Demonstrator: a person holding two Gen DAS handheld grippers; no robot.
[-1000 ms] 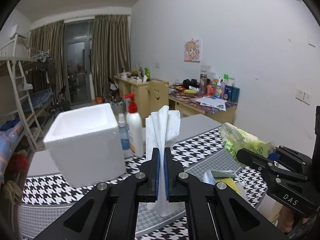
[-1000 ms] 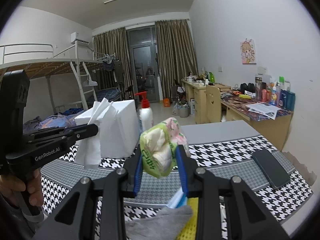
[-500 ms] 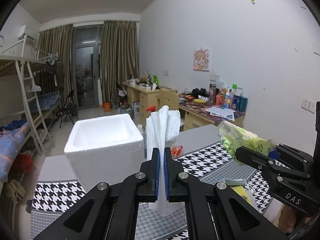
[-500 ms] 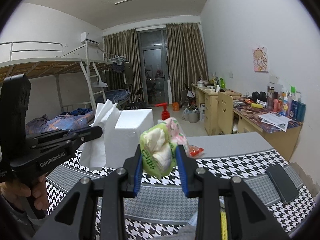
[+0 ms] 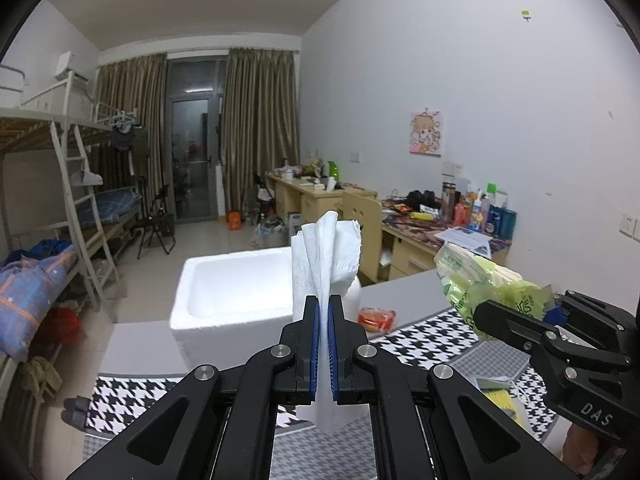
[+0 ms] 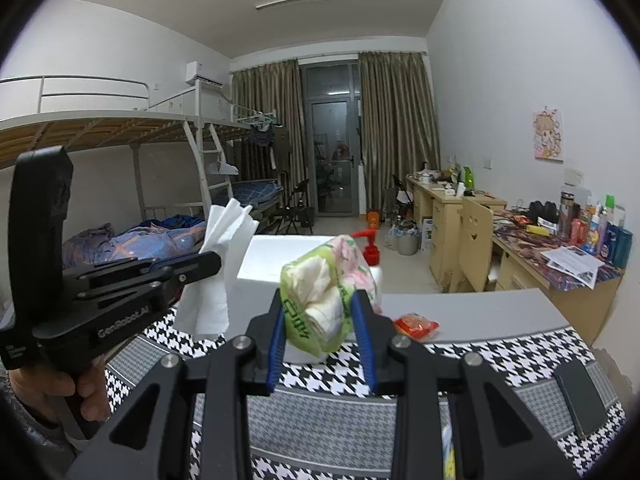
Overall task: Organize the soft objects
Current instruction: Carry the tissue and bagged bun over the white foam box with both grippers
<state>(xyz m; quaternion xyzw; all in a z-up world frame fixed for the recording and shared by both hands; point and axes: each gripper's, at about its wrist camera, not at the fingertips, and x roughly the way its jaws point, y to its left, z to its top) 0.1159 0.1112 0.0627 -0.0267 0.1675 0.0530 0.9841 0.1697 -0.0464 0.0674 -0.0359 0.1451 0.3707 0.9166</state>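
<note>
Left wrist cam: left gripper [image 5: 323, 322] is pinching a white tissue [image 5: 326, 258] w/ jaws nearly together, above the foam box [image 5: 228, 300]; right gripper [image 6: 322, 316] is squeezing a green tissue pack [image 6: 320, 300] beside it.

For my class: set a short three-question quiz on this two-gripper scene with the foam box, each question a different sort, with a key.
1. True or false: the left gripper is shut on the white paper tissue.
2. What does the right gripper hold? A a sock; B the green tissue pack; C a bottle.
3. Fill in: the white foam box is open at the ____.

Key: 1 true; 2 B; 3 top.
</note>
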